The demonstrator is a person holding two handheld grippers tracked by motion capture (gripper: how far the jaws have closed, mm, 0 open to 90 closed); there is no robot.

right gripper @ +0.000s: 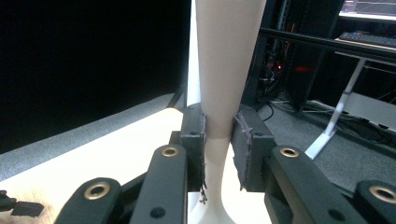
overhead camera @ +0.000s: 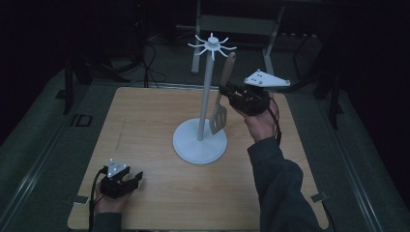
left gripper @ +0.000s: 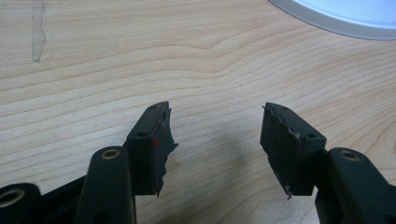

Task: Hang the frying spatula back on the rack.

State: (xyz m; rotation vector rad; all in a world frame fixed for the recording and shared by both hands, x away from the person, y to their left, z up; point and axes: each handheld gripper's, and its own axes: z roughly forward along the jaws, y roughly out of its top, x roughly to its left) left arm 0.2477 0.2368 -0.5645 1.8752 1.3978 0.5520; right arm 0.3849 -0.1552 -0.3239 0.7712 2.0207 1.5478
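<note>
Right gripper [overhead camera: 223,90]: jaws clamped on the spatula's handle, held up beside the white stand.
Spatula [overhead camera: 220,113]: wooden handle up, slotted blade hanging near the pole, above the round base.
Stand [overhead camera: 200,145]: upright mid-table, hook ring on top.
Left gripper [left gripper: 215,140]: jaws spread wide, nothing between them, resting low over the table [overhead camera: 145,125] near its front left corner.

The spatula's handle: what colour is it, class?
Light wooden tan, on the spatula held by the right gripper; clearest in the high view.
</note>
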